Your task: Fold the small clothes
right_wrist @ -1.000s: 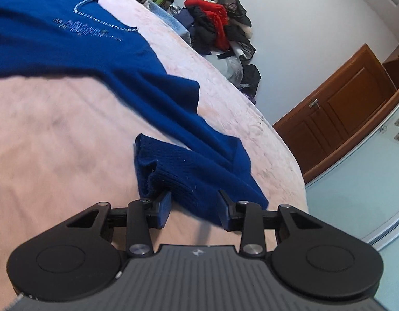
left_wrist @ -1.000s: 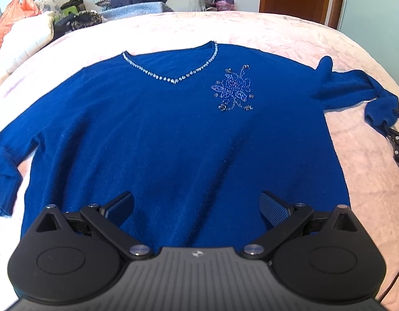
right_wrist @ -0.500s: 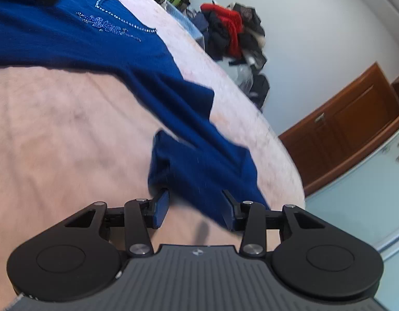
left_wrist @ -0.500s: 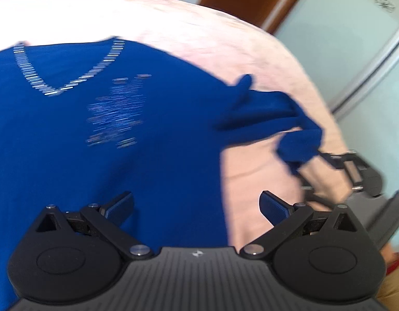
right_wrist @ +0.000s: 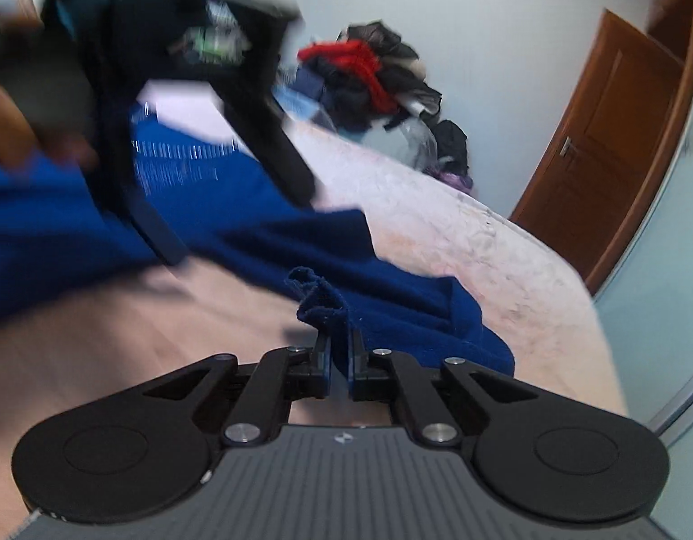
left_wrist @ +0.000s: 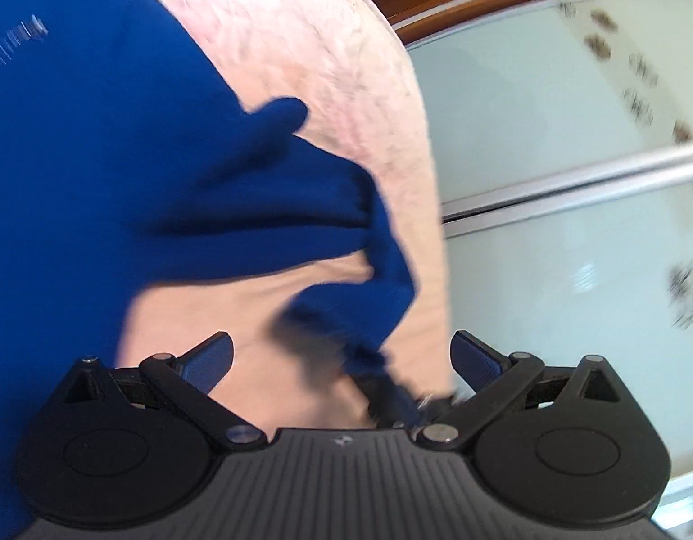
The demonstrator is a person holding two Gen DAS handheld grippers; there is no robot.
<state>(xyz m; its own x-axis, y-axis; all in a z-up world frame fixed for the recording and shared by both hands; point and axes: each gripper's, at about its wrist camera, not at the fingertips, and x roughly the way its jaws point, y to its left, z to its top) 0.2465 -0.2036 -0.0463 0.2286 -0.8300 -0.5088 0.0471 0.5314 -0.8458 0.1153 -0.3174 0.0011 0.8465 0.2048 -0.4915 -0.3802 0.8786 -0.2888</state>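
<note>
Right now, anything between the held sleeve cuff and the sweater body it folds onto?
Partly. The right gripper is shut on the sleeve cuff. The left gripper, open, hangs over the sweater body next to the sleeve, on the likely fold path. The pink bedspread between them shows no other object.

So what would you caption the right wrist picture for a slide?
Right gripper pinches the cuff of a blue sweater on a pink bed; the left gripper is blurred.
</note>
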